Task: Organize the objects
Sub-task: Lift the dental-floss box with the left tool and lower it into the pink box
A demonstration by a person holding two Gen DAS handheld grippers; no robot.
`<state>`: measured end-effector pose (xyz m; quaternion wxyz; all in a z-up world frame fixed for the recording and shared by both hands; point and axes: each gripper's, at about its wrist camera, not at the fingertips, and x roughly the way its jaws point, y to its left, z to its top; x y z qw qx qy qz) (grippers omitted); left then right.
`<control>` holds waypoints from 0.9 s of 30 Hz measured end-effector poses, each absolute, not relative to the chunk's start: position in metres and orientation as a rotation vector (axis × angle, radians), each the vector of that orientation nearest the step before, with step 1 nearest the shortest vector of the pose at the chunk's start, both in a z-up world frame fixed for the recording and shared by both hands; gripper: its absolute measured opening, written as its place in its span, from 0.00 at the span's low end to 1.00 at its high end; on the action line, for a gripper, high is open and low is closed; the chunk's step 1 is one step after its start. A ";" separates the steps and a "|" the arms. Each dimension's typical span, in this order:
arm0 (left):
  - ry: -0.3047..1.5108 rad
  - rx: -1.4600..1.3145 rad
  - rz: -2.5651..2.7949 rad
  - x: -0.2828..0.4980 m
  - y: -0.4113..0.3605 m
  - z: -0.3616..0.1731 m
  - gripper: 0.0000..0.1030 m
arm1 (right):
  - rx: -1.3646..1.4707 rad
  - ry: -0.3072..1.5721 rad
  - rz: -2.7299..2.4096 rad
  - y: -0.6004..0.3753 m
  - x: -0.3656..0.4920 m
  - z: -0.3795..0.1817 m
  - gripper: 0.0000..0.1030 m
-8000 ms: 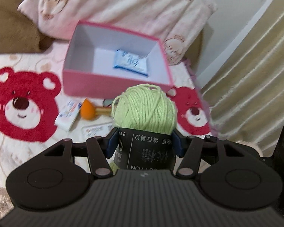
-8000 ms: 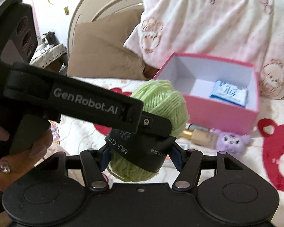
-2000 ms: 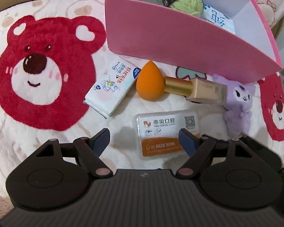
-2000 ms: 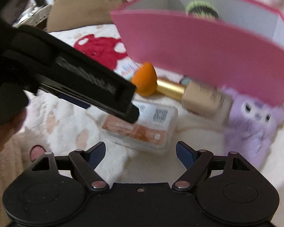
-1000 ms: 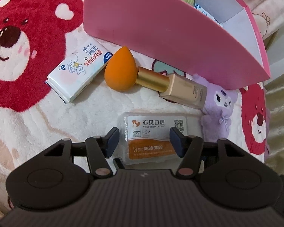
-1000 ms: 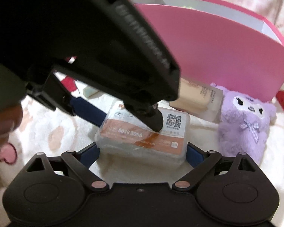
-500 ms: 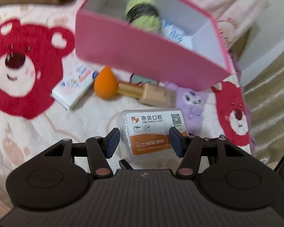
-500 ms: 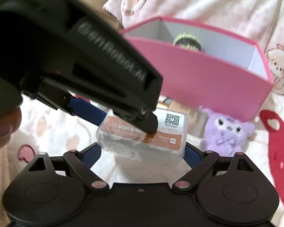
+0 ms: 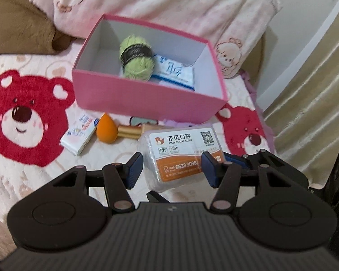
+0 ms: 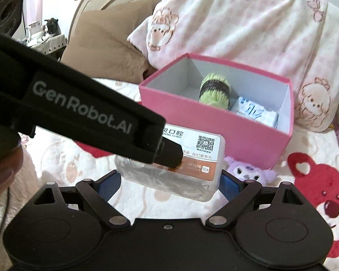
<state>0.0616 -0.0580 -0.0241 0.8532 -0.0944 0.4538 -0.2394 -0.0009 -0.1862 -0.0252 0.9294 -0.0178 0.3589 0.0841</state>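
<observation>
Gripping clear floss box (image 9: 179,155) in both jaws, orange sponge (image 9: 106,131) only left view

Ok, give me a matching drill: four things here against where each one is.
Things:
1. yarn
2. sponge
3. floss box
4. plush

Places:
A. between the gripper fingers, off the blanket
B. inside the pink box
C. on the blanket, touching the gold-capped bottle
D. on the blanket by the pink box's near right corner

Pairs: 1-B, 2-C, 3-A, 4-D
</observation>
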 end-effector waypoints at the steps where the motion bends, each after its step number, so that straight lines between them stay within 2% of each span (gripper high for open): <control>1: 0.952 -0.190 -0.508 0.062 -0.060 -0.018 0.54 | -0.035 0.732 0.174 -0.185 -0.002 -0.020 0.91; 10: 0.933 -0.163 -0.552 0.093 -0.073 0.024 0.54 | -0.029 0.698 0.193 -0.213 0.025 0.026 0.87; 15: 0.927 -0.173 -0.535 0.125 -0.082 0.033 0.54 | -0.001 0.704 0.188 -0.234 0.059 0.030 0.75; 21: 0.985 -0.212 -0.538 0.182 -0.096 0.027 0.54 | 0.057 0.774 0.166 -0.261 0.112 0.022 0.65; 27: 1.059 -0.245 -0.518 0.232 -0.115 -0.005 0.54 | 0.142 0.890 0.128 -0.282 0.160 -0.003 0.63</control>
